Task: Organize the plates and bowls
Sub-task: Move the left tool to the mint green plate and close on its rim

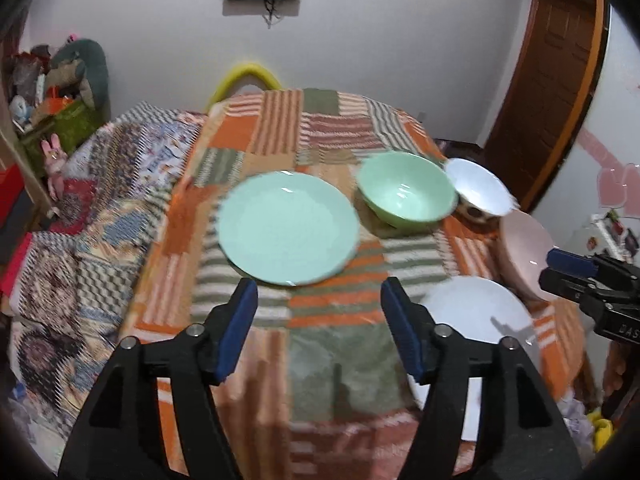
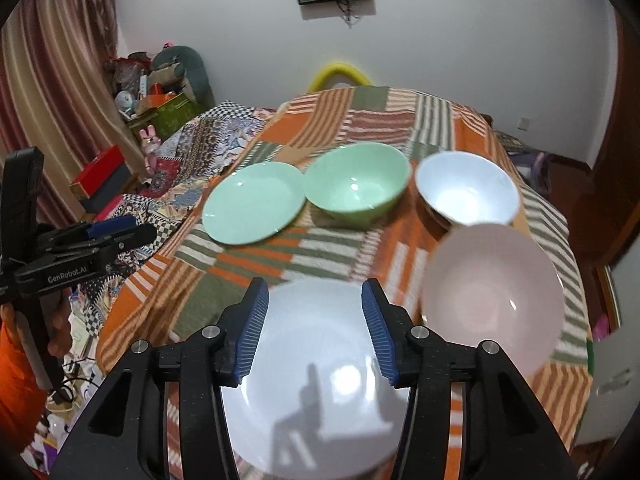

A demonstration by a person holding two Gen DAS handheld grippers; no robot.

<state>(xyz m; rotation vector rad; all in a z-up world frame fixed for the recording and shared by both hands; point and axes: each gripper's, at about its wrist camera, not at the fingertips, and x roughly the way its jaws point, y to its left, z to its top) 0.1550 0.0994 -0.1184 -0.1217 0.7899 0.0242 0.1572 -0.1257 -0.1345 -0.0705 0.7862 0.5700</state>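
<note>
On the striped orange cloth of the table [image 1: 328, 344] lie a mint green plate [image 1: 288, 227], a green bowl [image 1: 406, 193], a white bowl [image 1: 478, 192], a pink bowl [image 1: 524, 254] and a white plate [image 1: 476, 320]. My left gripper [image 1: 318, 328] is open and empty, hovering just in front of the green plate. In the right wrist view, my right gripper [image 2: 314, 330] is open and empty above the white plate [image 2: 320, 380]. The pink bowl [image 2: 494, 298] is to its right, with the white bowl [image 2: 468, 190], green bowl [image 2: 358, 186] and green plate [image 2: 254, 202] beyond it.
A patterned bed cover [image 1: 80, 216] lies left of the table, with clutter and boxes [image 2: 160, 100] by the far wall. A brown door [image 1: 548, 80] stands at the right. The left gripper body [image 2: 76, 248] shows at the left edge of the right wrist view.
</note>
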